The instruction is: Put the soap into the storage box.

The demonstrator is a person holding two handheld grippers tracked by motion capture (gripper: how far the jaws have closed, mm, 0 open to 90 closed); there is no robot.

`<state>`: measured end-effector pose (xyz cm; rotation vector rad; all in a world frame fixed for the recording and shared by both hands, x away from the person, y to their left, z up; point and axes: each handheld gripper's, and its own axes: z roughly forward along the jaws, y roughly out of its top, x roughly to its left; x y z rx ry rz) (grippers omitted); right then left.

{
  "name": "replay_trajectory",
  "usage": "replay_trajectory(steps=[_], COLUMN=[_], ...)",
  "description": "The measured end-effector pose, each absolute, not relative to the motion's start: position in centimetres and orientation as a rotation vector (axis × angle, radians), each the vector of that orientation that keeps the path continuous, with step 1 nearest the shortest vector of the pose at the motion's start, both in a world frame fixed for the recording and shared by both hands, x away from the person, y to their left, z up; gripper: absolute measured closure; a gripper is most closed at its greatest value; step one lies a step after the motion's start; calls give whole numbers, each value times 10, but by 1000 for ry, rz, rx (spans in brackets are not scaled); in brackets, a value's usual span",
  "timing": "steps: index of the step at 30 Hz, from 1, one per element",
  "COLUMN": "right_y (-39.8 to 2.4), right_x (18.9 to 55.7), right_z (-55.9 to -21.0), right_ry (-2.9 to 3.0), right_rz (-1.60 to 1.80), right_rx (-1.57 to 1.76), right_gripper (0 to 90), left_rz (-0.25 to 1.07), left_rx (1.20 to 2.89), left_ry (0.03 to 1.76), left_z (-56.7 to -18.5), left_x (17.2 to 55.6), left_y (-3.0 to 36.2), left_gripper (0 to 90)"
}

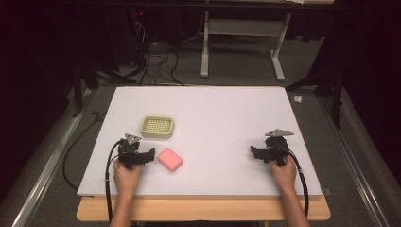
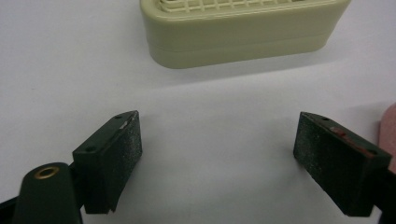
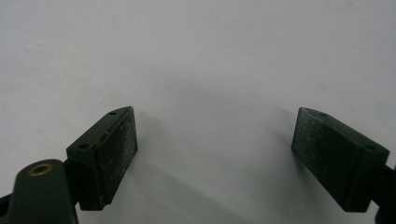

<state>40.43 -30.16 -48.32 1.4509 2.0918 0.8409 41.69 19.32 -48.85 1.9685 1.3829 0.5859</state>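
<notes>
A pink soap bar [image 1: 169, 159] lies on the white table top [image 1: 213, 113], just right of my left gripper [image 1: 136, 152]. Behind them sits a cream soap dish [image 1: 157, 126] with a grid top. In the left gripper view the dish [image 2: 243, 32] is straight ahead beyond the open gripper [image 2: 217, 149], and the soap's pink edge [image 2: 390, 126] peeks in at the right. My right gripper [image 1: 268, 150] rests at the table's right side; its own view shows it open [image 3: 215, 144] over bare white surface. Neither holds anything.
The white top sits on a wooden table whose front edge [image 1: 203, 210] is near the person. Behind the table stand a white frame's legs [image 1: 279, 61] and loose cables [image 1: 156, 61] on grey carpet. A metal rail [image 1: 47, 161] runs along the left.
</notes>
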Motion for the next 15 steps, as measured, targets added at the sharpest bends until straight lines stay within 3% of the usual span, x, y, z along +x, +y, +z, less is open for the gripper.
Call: replay_trajectory(steps=[15], right_y=[-302], right_x=[404], right_z=[-483], right_ry=[2092], right_rz=[842], right_rx=[1450], right_gripper=[148], left_rz=[587], left_rx=[1964], left_ry=[1383], left_z=[-489], left_x=[417], left_y=[193], left_gripper=[159])
